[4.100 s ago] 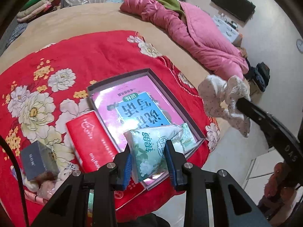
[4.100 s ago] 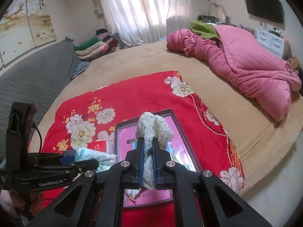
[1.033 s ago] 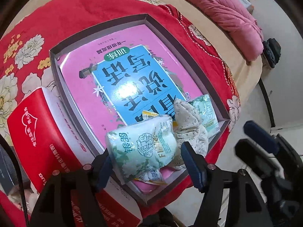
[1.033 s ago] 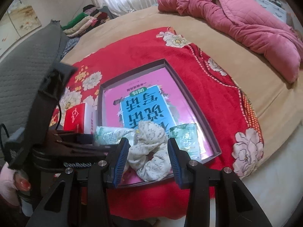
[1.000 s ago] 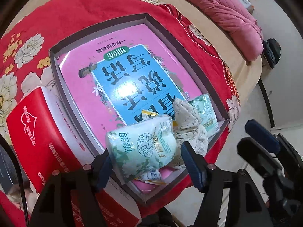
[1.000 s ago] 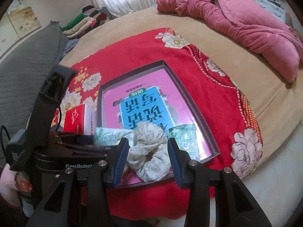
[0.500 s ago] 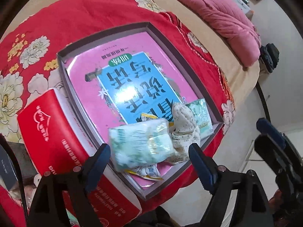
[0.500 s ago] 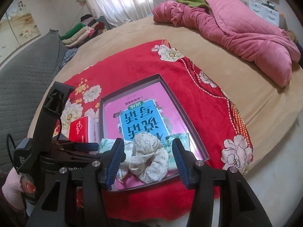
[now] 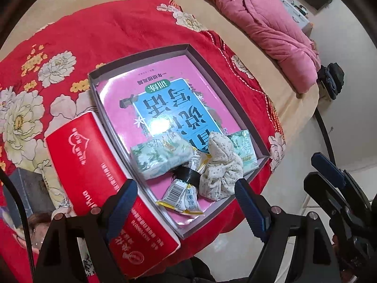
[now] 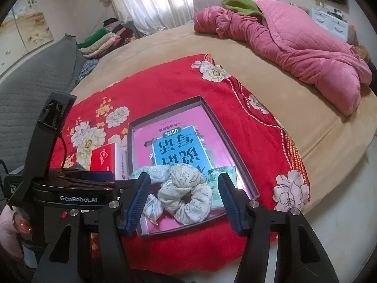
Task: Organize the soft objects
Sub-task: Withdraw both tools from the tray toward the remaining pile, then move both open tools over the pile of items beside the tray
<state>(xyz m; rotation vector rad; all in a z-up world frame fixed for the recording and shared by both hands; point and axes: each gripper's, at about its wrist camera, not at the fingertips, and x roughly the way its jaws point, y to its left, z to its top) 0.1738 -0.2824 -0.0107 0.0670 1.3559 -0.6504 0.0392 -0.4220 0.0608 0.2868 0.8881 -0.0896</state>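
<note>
Now both grippers are hanging over the near end of the box (image 9: 254, 127), empty. Left gripper (image 9: 186, 202) is standing wide, its jaws having just been opening, nothing pressed between the pads; the tissue pack (image 9: 162, 155) is lying free in the box beyond its blue fingertips (image 9: 124, 195). Right gripper (image 10: 183, 198) is also spread, jaws just been opening further, pads off the scrunchie (image 10: 186, 195), which is sitting framed between them but loose.

Scrunchie is resting in the near right part of the box, touching a second, flatter tissue pack (image 9: 245, 148) on its right and partly on a yellow snack packet (image 9: 181, 195) on its left. Snack packet is lying under a black band (image 9: 188, 174), between the first tissue pack and the scrunchie. All of these are lying on a pink book (image 9: 165, 103) with a blue panel that is filling the box floor.

Box is sitting on a red floral blanket (image 9: 117, 30) on the bed (image 10: 235, 44). Red carton (image 9: 94, 165) is lying just beside the box's left wall, touching it. Dark small box (image 9: 30, 188) is sitting left of the carton. Pink quilt (image 10: 294, 42) is bunched at the far side of the bed, well apart. A hand (image 10: 14, 226) with red nails is showing at the left gripper's handle in the right wrist view.
</note>
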